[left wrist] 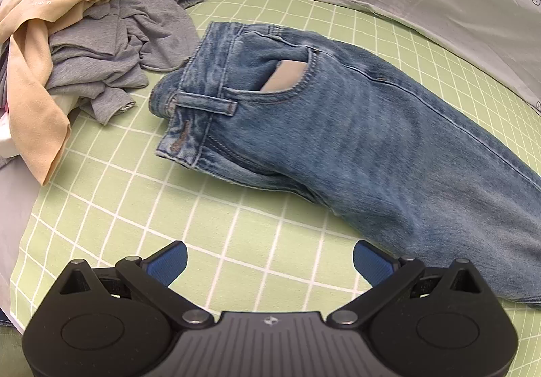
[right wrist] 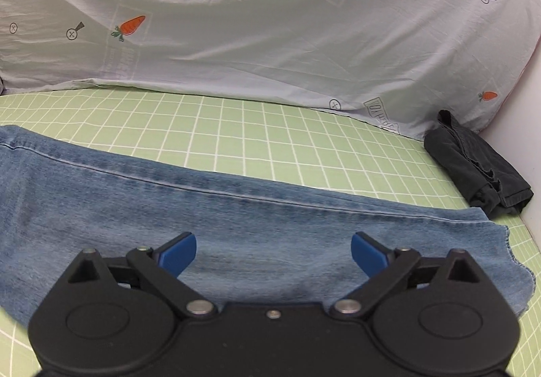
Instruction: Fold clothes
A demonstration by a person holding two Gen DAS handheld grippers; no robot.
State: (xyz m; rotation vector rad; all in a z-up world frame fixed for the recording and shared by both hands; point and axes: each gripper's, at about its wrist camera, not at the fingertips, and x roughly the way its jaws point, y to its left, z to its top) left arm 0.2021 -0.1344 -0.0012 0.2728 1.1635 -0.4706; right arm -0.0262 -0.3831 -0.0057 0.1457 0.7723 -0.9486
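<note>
The blue jeans (left wrist: 355,126) lie long on the green checked bed (left wrist: 135,207), legs together, a small black folded garment (right wrist: 476,167) by the far right corner, a messy clothes pile (left wrist: 84,38) left unfolded, both grippers' fingers (left wrist: 169,258) (right wrist: 179,251) wide open, holding nothing.

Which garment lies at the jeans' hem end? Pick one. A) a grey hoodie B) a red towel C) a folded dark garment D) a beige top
C: in the right wrist view, the folded dark garment sits just past the hem of the jeans, against the wall.
</note>
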